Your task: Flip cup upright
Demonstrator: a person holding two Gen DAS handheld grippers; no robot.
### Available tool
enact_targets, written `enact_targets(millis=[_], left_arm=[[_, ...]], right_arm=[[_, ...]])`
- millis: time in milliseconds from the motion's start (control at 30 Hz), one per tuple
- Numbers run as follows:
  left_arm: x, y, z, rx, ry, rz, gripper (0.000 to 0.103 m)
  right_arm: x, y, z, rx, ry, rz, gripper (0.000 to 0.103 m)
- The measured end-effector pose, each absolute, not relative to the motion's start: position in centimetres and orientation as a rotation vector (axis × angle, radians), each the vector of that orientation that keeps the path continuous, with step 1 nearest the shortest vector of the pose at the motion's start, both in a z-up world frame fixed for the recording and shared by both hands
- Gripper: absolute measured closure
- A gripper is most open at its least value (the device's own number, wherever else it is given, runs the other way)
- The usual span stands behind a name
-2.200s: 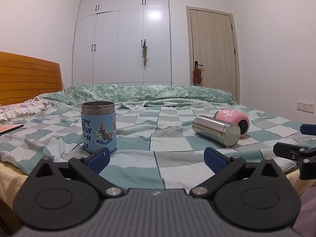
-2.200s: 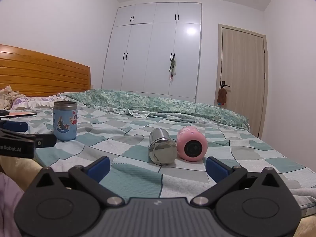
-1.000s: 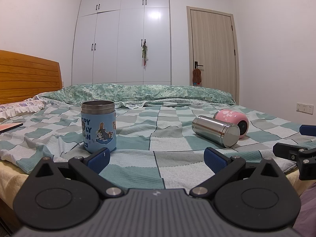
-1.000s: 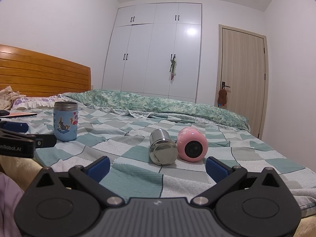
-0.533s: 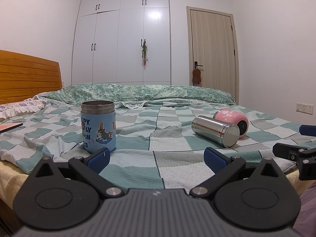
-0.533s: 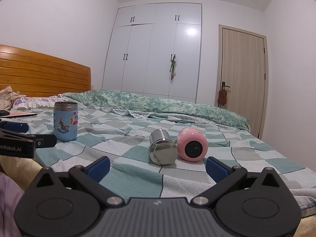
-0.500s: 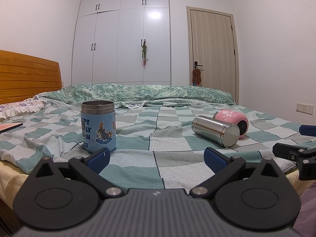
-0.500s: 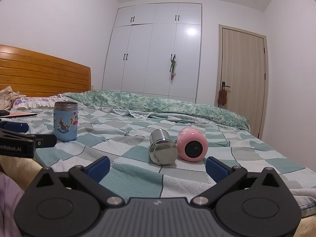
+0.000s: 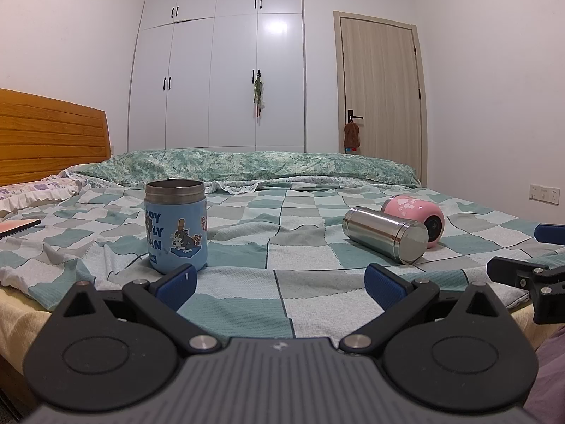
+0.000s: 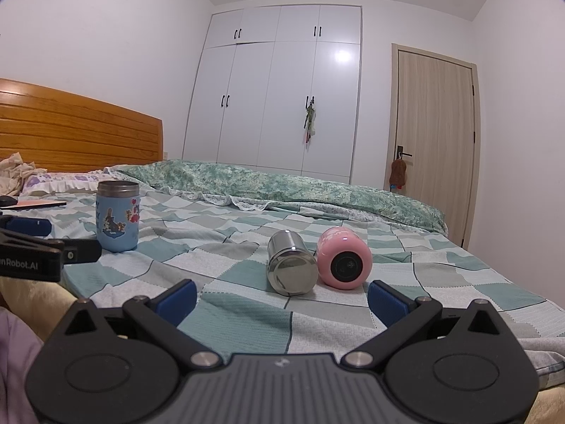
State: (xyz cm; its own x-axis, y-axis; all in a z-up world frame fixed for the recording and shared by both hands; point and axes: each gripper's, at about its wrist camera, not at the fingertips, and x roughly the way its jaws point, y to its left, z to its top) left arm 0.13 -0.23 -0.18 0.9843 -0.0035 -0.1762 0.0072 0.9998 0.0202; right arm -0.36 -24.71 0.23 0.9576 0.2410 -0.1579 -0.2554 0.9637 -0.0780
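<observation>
steel cup (image 10: 291,268) lies toppled just beyond gaping right hand-held gripper (image 10: 280,298)

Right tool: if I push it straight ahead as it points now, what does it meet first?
Probably the steel cup lying on its side, roughly centred between the open right tool fingers. The pink cup lies beside it, to its right. Depth is hard to judge.

Standing against plain white walls (image 9: 70,53): a tall white wardrobe with black handles (image 9: 226,77), reflecting a ceiling light. Sitting right of it, a pale wooden door (image 9: 379,95). Spreading below, a green-and-white checked bedspread (image 10: 247,247); backing it at left, an orange slatted wooden headboard (image 10: 81,134).
</observation>
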Motion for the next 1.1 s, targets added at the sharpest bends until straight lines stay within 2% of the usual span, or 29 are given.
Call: enact_targets(millis=[500, 833, 1100], left_arm=[[2.4, 0.8, 2.7, 0.034, 0.207, -0.029, 0.000], [8.3, 1.5, 5.2, 0.068, 0.205, -0.073, 0.000], [13.3, 0.8, 4.9, 0.089, 0.250, -0.126, 0.000]], right_arm=[[3.0, -24.6, 2.2, -0.095, 0.211, 0.328, 0.000], [11.0, -22.6, 4.7, -0.150, 0.324, 0.359, 0.000], [19.6, -20.9, 5.4, -0.148, 0.520, 0.370, 0.001]])
